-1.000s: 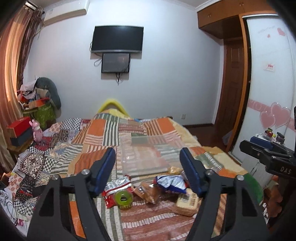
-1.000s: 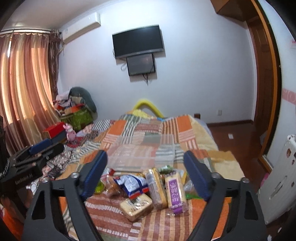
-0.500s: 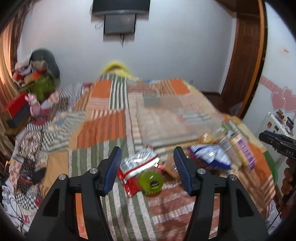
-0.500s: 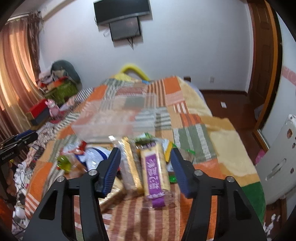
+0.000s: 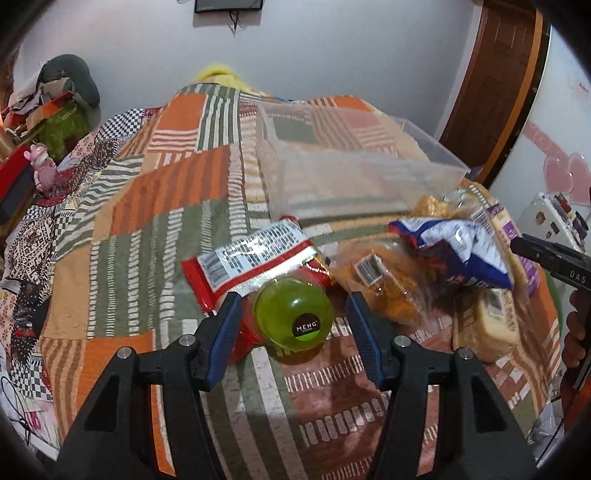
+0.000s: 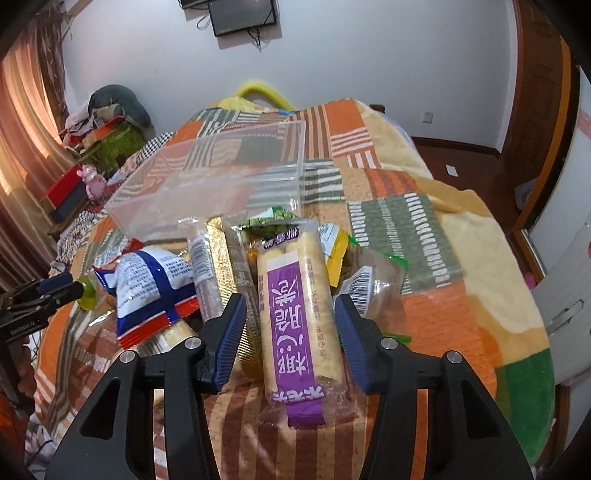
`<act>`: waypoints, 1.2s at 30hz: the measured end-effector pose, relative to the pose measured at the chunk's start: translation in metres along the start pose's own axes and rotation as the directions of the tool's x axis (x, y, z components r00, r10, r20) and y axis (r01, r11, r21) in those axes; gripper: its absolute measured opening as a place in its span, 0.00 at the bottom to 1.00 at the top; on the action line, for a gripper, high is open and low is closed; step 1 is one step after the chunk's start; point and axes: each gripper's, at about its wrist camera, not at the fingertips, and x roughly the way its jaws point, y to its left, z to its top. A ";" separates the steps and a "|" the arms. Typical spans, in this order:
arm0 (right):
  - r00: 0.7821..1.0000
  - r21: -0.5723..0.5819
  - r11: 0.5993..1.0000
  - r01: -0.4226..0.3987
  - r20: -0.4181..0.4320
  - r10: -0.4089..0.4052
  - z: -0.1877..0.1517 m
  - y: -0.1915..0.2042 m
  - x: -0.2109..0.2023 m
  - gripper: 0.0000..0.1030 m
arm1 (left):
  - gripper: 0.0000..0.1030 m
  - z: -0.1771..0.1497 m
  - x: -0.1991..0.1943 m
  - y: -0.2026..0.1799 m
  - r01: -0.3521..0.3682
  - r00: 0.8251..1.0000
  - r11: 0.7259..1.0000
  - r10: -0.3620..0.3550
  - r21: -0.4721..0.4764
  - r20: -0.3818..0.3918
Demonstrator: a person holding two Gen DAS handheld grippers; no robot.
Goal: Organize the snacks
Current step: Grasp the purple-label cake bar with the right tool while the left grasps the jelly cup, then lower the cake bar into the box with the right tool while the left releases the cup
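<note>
Several snacks lie heaped on the patchwork bed (image 5: 155, 192), just in front of a clear plastic bin (image 6: 207, 177). At the heap's left end a green bottle (image 5: 293, 317) lies on a red packet (image 5: 255, 254), between the blue pads of the left hand-held gripper (image 5: 293, 332), whose jaws stand apart with a gap on each side of the bottle. Toward the right, a purple-labelled cake pack (image 6: 295, 306) lies lengthwise between the fingers of the right hand-held gripper (image 6: 291, 332), which is likewise open and not pressing it. Between these sit a blue-and-white bag (image 6: 151, 280) and other clear-wrapped cakes. Beyond the bed hangs a wall screen (image 6: 242, 14).
</note>
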 end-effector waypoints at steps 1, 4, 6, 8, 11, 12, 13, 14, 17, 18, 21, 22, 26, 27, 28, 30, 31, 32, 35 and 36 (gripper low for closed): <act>1.000 0.003 1.000 -0.002 -0.008 0.002 0.000 -0.001 0.003 0.45 | 0.57 -0.001 0.003 -0.001 -0.004 1.000 1.000 0.004 0.003 -0.003; 1.000 -0.001 1.000 0.008 -0.015 -0.008 -0.001 0.000 0.008 0.45 | 0.54 -0.002 0.010 -0.002 -0.006 1.000 1.000 0.006 0.006 -0.010; 1.000 -0.009 1.000 0.015 -0.020 -0.015 -0.001 0.000 0.009 0.45 | 0.49 -0.002 0.014 -0.003 -0.016 1.000 1.000 0.016 0.011 -0.013; 0.999 -0.021 1.000 0.023 -0.023 -0.023 -0.003 0.001 0.008 0.45 | 0.46 -0.002 0.018 -0.004 -0.032 0.999 0.999 0.032 0.021 -0.004; 0.999 -0.036 0.999 0.035 -0.035 -0.037 -0.004 0.002 0.009 0.45 | 0.46 -0.004 0.016 -0.007 -0.041 0.999 0.999 0.041 0.026 0.009; 0.998 -0.041 0.998 0.040 -0.039 -0.042 -0.006 0.001 0.008 0.45 | 0.45 -0.005 0.015 -0.008 -0.045 0.999 0.998 0.045 0.032 0.015; 0.998 -0.039 0.998 0.042 -0.044 -0.043 -0.007 -0.001 0.009 0.45 | 0.45 -0.006 0.014 -0.009 -0.050 0.999 0.998 0.049 0.036 0.019; 0.997 -0.035 0.998 0.043 -0.055 -0.044 -0.009 -0.003 0.011 0.45 | 0.45 -0.007 0.013 -0.009 -0.053 0.998 0.998 0.052 0.038 0.021; 0.996 -0.004 0.999 0.034 -0.077 -0.034 -0.013 -0.011 0.016 0.41 | 0.44 -0.008 0.008 -0.008 -0.045 0.999 0.998 0.044 0.033 0.023; 0.997 0.008 1.000 0.020 -0.079 -0.020 -0.013 -0.012 0.016 0.39 | 0.44 -0.008 0.006 -0.008 -0.041 0.999 0.999 0.040 0.031 0.024; 0.998 0.023 1.000 0.008 -0.067 -0.007 -0.012 -0.010 0.012 0.33 | 0.44 -0.007 -0.001 -0.008 -0.039 0.998 0.999 0.038 0.027 0.041; 0.998 0.023 1.000 0.007 -0.060 -0.005 -0.011 -0.009 0.009 0.33 | 0.44 -0.006 -0.006 -0.008 -0.041 0.998 0.999 0.040 0.027 0.051; 1.000 0.027 0.999 -0.022 -0.022 0.022 -0.005 -0.006 -0.001 0.21 | 0.44 0.001 -0.020 -0.008 -0.044 0.995 0.999 0.041 0.031 0.086; 0.999 0.030 0.999 -0.038 -0.016 0.038 -0.002 -0.005 -0.004 0.20 | 0.44 0.003 -0.024 -0.010 -0.048 0.995 0.998 0.045 0.034 0.092; 0.999 0.026 0.999 -0.040 -0.008 0.040 0.001 -0.005 -0.006 0.20 | 0.44 0.005 -0.027 -0.011 -0.049 0.994 0.998 0.045 0.035 0.100; 1.000 0.006 1.000 -0.024 0.018 0.024 0.007 -0.002 -0.010 0.20 | 0.44 0.010 -0.033 -0.011 -0.042 0.992 0.999 0.038 0.030 0.117; 0.999 0.003 1.000 -0.028 0.026 0.028 0.010 -0.001 -0.011 0.20 | 0.44 0.013 -0.036 -0.011 -0.039 0.991 0.999 0.035 0.028 0.126; 0.999 0.002 0.999 -0.039 0.033 0.039 0.013 0.001 -0.012 0.20 | 0.44 0.017 -0.040 -0.012 -0.035 0.990 0.999 0.031 0.029 0.138; 0.997 -0.017 0.999 -0.048 0.063 0.049 0.025 0.006 -0.017 0.20 | 0.44 0.028 -0.045 -0.017 -0.037 0.986 0.998 0.030 0.042 0.167; 0.996 -0.024 0.999 -0.047 0.077 0.049 0.029 0.008 -0.018 0.20 | 0.44 0.032 -0.047 -0.019 -0.040 0.983 0.998 0.030 0.047 0.180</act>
